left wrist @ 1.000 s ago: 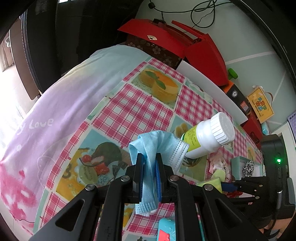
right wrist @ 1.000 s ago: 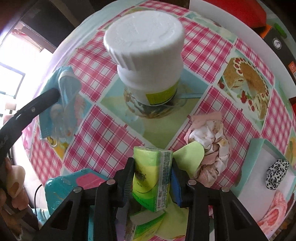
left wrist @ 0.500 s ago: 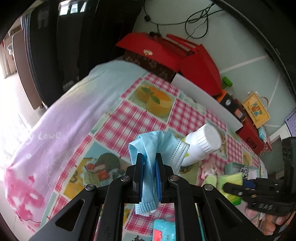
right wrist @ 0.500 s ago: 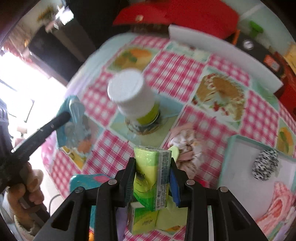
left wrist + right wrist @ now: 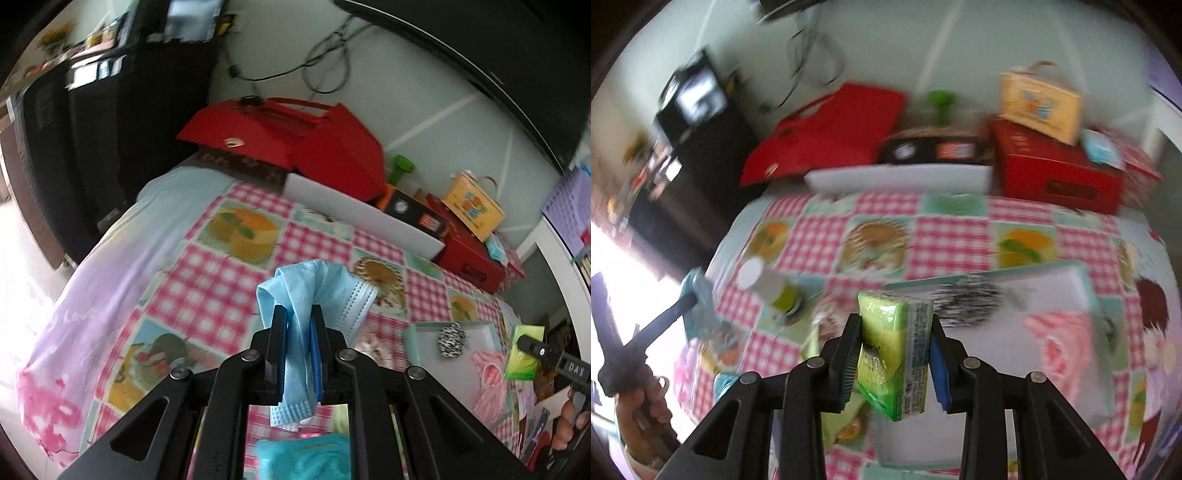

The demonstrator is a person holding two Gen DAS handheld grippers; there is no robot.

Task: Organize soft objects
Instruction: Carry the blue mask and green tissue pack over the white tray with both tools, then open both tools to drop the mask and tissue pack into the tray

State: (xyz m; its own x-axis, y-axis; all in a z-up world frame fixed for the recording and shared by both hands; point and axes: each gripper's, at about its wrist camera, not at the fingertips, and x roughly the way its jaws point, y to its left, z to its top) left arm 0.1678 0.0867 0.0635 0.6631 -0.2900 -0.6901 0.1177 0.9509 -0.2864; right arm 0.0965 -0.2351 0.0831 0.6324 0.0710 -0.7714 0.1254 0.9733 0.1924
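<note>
Above the pink-checked, fruit-printed tablecloth (image 5: pixel 207 280) on the worktop, both tools carry soft things. The left tool (image 5: pixel 298 354) is pressed nearly together, pinching a crumpled light-blue pleated face mask (image 5: pixel 314 291) that drapes over and below its pads. The right tool (image 5: pixel 894 354) clamps a soft green plastic-wrapped tissue pack (image 5: pixel 892 347) by its flat sides, upright, clear of the cloth.

The step in hand looks like carrying both to the shallow white tray with a teal rim (image 5: pixel 1067 284), where a black-and-white spotted fabric piece (image 5: pixel 971 301) and a pink frilly cloth (image 5: pixel 1060 332) already lie. To do it well, bring the pack over bare tray floor beside those two, lower it close before letting the pads part, and keep it level so it lands flat. The mask hangs loosely, so lift it high enough to pass over the white-capped bottle with a green label (image 5: pixel 768 282) and the tray rim, then set its trailing end down first.
</note>
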